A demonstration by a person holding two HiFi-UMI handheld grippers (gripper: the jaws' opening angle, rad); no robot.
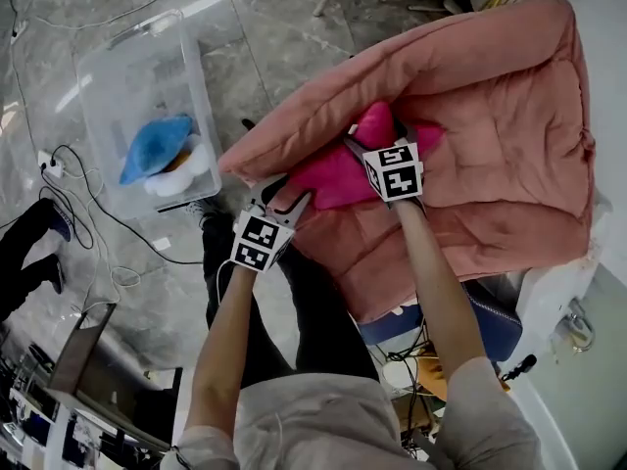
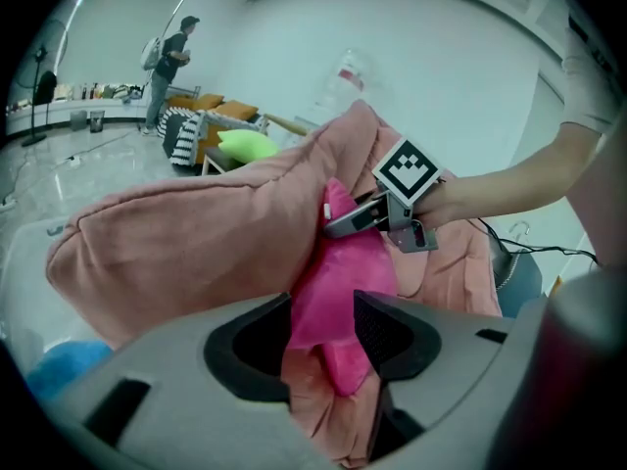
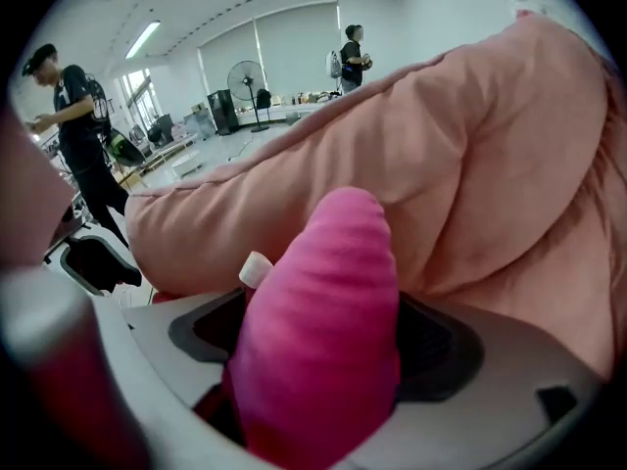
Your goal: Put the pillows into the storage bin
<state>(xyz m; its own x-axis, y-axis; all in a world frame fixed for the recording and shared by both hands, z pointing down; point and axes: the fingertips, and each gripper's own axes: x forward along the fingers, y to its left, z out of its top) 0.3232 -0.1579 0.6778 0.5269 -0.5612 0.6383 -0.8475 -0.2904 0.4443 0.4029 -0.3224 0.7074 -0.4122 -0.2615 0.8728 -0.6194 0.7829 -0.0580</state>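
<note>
Head view: the smooth magenta pillow point(image 1: 338, 176) sits in the fold of the quilted salmon cushion point(image 1: 490, 116). Your left gripper point(image 1: 294, 204) is at its lower corner and your right gripper point(image 1: 355, 143) at its upper one, while the clear plastic storage bin point(image 1: 147, 76) on the floor, well apart, holds a blue-and-white plush pillow point(image 1: 157, 147). Left gripper view: your jaws are partly open and pinch a thin flap of the pillow point(image 2: 343, 282); the cushion point(image 2: 196, 243) hides the rest, and the blue patch at bottom left is too blurred to name. Right gripper view: your jaws stand wide, packed by a fat ribbed end of the pillow point(image 3: 323, 331) that presses and mostly hides both pads, with a white tag point(image 3: 257, 267) beside it.
</note>
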